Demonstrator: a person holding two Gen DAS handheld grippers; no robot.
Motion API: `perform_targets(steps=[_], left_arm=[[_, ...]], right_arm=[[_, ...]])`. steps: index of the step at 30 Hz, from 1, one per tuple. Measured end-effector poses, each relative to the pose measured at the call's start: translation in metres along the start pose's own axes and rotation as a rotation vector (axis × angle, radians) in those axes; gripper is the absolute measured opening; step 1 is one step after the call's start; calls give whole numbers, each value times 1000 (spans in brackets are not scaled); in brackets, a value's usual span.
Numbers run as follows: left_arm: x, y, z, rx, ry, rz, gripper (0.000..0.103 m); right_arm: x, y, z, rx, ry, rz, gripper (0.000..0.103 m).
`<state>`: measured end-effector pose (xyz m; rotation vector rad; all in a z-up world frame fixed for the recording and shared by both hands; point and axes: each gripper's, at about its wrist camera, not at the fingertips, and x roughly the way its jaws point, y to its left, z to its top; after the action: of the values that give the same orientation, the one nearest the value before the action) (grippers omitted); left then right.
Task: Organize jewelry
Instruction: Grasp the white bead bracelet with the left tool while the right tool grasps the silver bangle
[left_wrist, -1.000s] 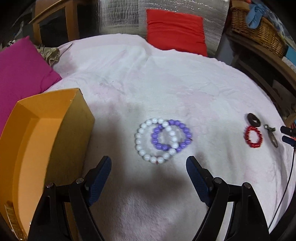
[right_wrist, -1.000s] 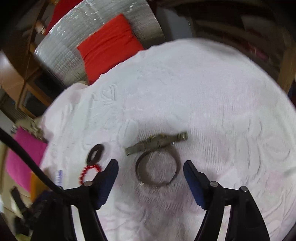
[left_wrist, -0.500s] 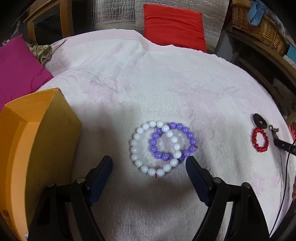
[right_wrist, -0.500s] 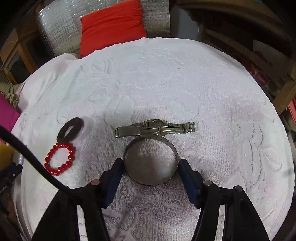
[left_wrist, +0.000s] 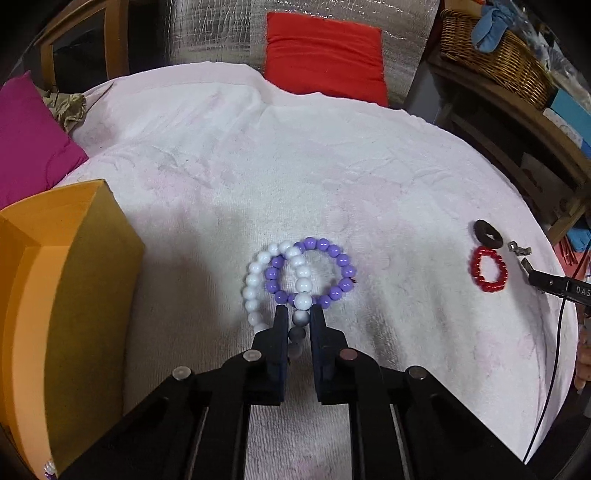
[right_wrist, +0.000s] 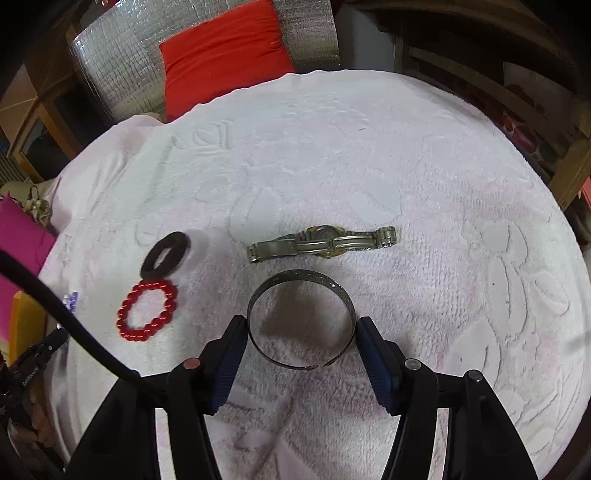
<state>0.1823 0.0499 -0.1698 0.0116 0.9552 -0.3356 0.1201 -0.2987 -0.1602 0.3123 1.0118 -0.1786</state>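
The left gripper was found closed down on the white bead bracelet, its jaws narrow and pinching the near beads of the loop. The white bracelet lay interlinked with the purple bead bracelet on the white towel; both rested near the middle of the cloth. An orange box was noted at the left edge, apart from the beads, its open top facing upward. What lay inside could not be determined.

The right gripper was observed with its fingers set against either side of the metal bangle, which lay flat on the towel with its gap toward the camera. The fingers appeared to touch the band; a firm clamp could not be confirmed. Just beyond the bangle, a metal wristwatch was recorded lying on its side, close to but apart from the band. To the left of it, a red bead bracelet and a dark ring were seen touching each other.

A red cushion was recorded beyond the far edge of the cloth.
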Motion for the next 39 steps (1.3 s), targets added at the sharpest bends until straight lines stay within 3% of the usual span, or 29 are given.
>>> perform_targets(steps=[6, 21, 25, 33, 39], left_arm=[[-19, -6, -7, 14, -16, -30, 11], [-83, -52, -16, 81, -133, -174, 10], [-90, -55, -16, 83, -147, -203, 10], [-102, -52, -15, 51, -189, -202, 10], [-113, -49, -17, 43, -238, -147, 10]], right_arm=[[-18, -4, -6, 18, 1, 78, 63], [-34, -12, -2, 210, 17, 423, 63], [-36, -8, -1, 230, -1, 473, 63], [-53, 17, -1, 196, -61, 574, 63], [-50, 56, -14, 163, -40, 613, 63]])
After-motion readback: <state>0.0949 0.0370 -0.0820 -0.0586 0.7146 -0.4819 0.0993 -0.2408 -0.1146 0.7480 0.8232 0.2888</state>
